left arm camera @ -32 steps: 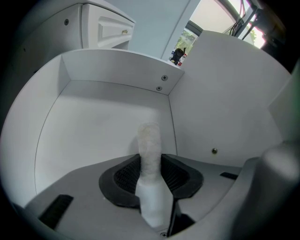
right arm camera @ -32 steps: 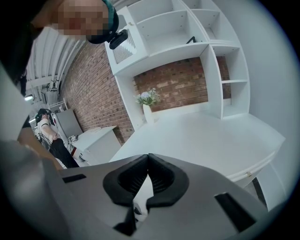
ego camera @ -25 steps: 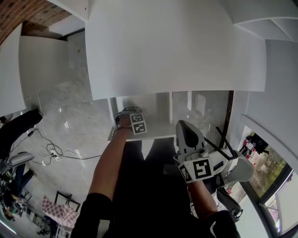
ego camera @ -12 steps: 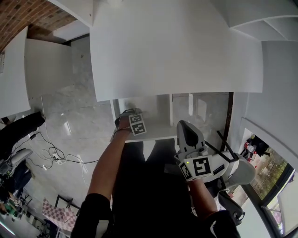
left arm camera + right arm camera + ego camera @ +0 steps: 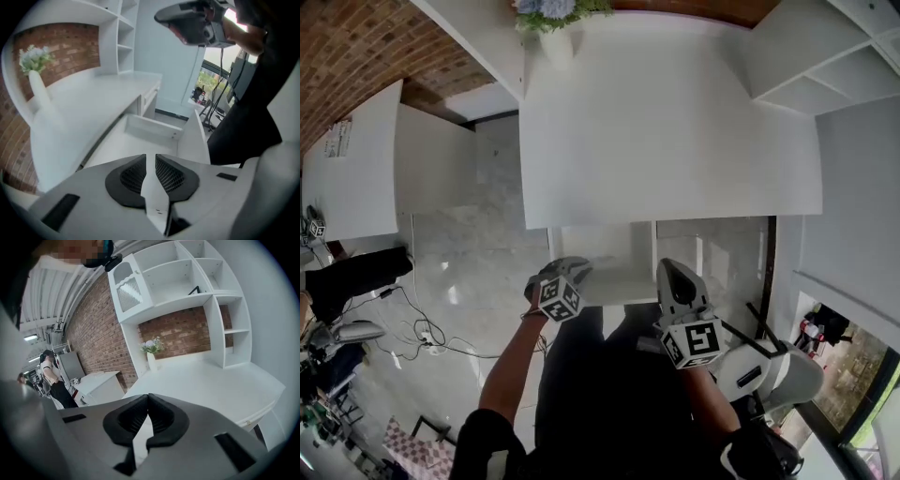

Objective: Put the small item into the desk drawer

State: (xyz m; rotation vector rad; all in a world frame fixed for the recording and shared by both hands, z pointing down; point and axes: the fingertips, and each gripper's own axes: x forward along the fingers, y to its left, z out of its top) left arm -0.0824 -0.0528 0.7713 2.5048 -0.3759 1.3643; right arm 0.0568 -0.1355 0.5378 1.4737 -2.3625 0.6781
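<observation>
The white desk [image 5: 675, 141] has its drawer [image 5: 614, 279] pulled open under the front edge. My left gripper [image 5: 575, 267] hovers at the drawer's left front corner, above the rim. In the left gripper view the jaws [image 5: 150, 161] are closing, with a narrow gap left and nothing between the pads. That view looks along the open drawer [image 5: 152, 127], and no small item shows in it. My right gripper [image 5: 672, 267] hangs at the drawer's right side. In the right gripper view its jaws [image 5: 148, 401] meet at the tips, empty.
A white vase of flowers [image 5: 553, 23] stands at the desk's back left corner. White shelves [image 5: 825, 47] rise at the back right. A second white desk [image 5: 356, 169] lies to the left. Cables [image 5: 422, 333] trail over the marble floor.
My left gripper has drawn back out of the drawer toward me and a little to the left. The head view has tipped up, so the vase now shows. The right gripper has hardly moved.
</observation>
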